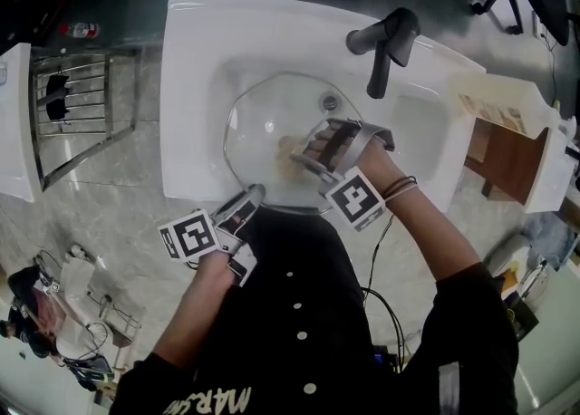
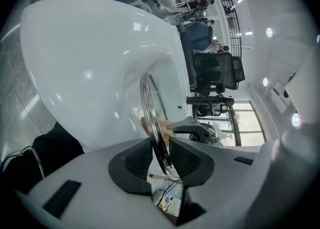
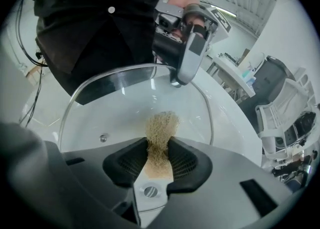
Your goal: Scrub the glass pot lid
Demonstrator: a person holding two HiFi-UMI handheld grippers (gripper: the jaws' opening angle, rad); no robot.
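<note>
- The left hand-held gripper [image 1: 246, 202] is clamped on the metal rim of the glass lid [image 1: 267, 119]. Its pads press either side of the rim at about 7 o'clock on the lid.
- The lid lies across the basin of the white sink [image 1: 195, 37], broad face up. I cannot tell whether its far edge rests on the basin.
- Risk: one grip on a thin, smooth rim is all that steadies the lid. A hard push near the middle could lever the rim out of the pads, and the glass would drop against the basin.
- The scrub pad [image 3: 161, 125] sits close to the lid's middle, slightly toward 5 o'clock, touching the glass.
- The right hand-held gripper [image 3: 159, 159] is closed on the pad, pinching it into a narrow waist, with a tuft sticking out past the tips.
- Risk: that tuft is short. Too steep an angle or too much pressure could put the hard tips on the glass, or drag the pad out of the grip.
- The tap [image 1: 388, 42] stands at 1 o'clock from the lid. A wide stroke that way could knock the rim into it.
</note>
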